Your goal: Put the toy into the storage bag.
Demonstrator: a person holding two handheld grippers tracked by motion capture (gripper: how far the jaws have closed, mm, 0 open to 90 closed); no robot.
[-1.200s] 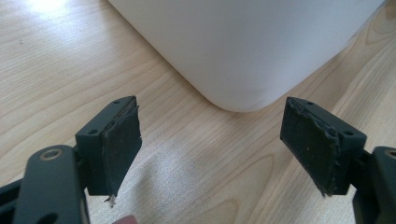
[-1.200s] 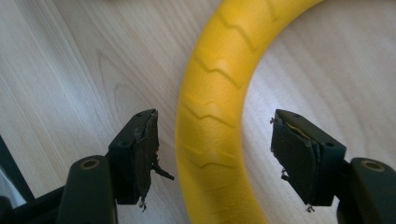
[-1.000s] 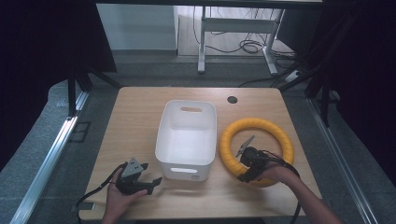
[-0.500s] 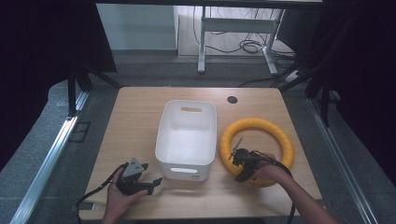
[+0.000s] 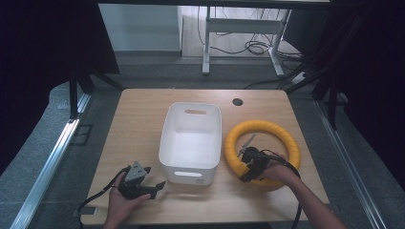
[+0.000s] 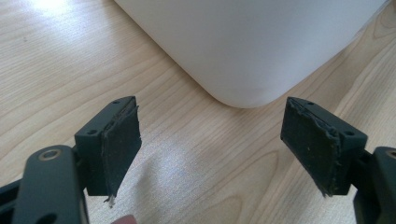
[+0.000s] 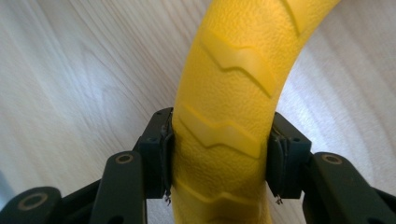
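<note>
The right tongs point(image 7: 219, 158) had just closed, pads pressing both sides of the yellow ring point(image 7: 233, 93); overhead, the left tongs point(image 5: 157, 185) gaped empty beside the white bin point(image 5: 191, 138).

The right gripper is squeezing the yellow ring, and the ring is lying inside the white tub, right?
Not inside. The yellow ring lies on the table beside the white tub, as the high view shows. The right gripper is indeed squeezing it.

Black tool point(image 7: 219, 154), frayed rubber pads point(image 6: 122, 140)
</note>
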